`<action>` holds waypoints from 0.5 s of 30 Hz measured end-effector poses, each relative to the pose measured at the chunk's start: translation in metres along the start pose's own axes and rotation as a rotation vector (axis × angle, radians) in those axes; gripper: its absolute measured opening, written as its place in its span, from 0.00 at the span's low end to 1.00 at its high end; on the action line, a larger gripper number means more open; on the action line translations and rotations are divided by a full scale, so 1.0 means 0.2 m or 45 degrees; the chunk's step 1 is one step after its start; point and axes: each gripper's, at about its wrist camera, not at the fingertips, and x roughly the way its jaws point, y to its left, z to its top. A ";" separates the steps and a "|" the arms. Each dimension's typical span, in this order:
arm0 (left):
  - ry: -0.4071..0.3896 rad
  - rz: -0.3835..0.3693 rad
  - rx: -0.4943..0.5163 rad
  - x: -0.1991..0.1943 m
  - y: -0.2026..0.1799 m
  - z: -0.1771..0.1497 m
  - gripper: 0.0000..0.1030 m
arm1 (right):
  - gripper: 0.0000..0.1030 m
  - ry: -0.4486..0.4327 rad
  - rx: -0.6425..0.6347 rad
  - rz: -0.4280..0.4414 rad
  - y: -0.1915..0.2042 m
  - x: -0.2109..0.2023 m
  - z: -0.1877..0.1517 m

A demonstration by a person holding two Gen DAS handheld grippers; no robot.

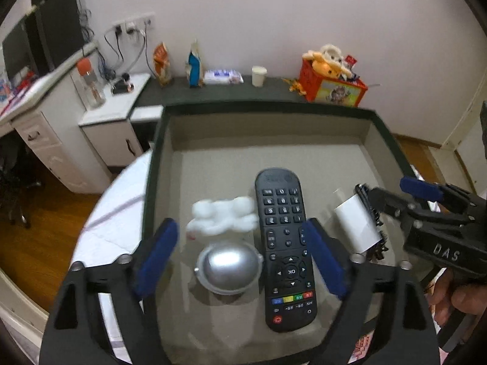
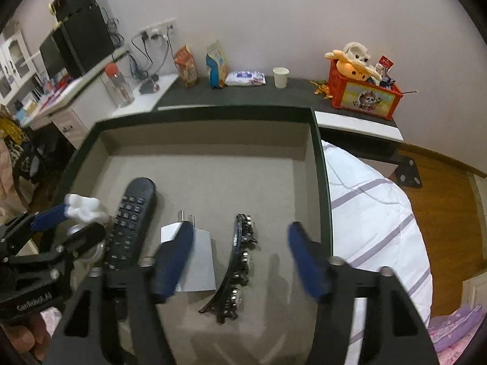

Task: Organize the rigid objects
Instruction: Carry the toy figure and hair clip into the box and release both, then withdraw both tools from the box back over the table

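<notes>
A shallow tray [image 2: 322, 182] with a dark green rim and a grey-beige floor is sitting on a bed with a white quilt [image 2: 371, 200] crossed by pale purple stripes. Both tools are hanging over its near end with nothing in their grip.

The left tool [image 1: 240, 258] is standing wide open; between its blue pads are lying a silver dome-shaped piece [image 1: 229, 269] and the lower half of a black remote control [image 1: 286, 246], neither pressed by the pads. Just beyond the dome a white fluffy thing [image 1: 223, 216] is lying.

The right tool [image 2: 240, 261] is also standing open. A dark studded hair clip [image 2: 239, 261] is lying between its fingers, free of both, and a white plug adapter [image 2: 197, 258] is lying partly under its left finger.

Beyond the tools, past the tray's far rim, a dark shelf [image 2: 298, 94] is running along a pale wall, carrying snack bags, a wipes packet, a paper cup [image 2: 280, 76] and a red crate of plush toys [image 2: 363, 91]. Far to the left of the tools a white desk [image 2: 76, 106] is carrying a bottle and a black monitor. Wooden floor [image 2: 441, 188] is showing to the right.
</notes>
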 end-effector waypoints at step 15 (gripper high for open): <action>-0.153 0.020 0.023 -0.58 -0.05 -0.15 1.00 | 0.84 -0.159 0.050 0.068 0.08 -0.46 -0.15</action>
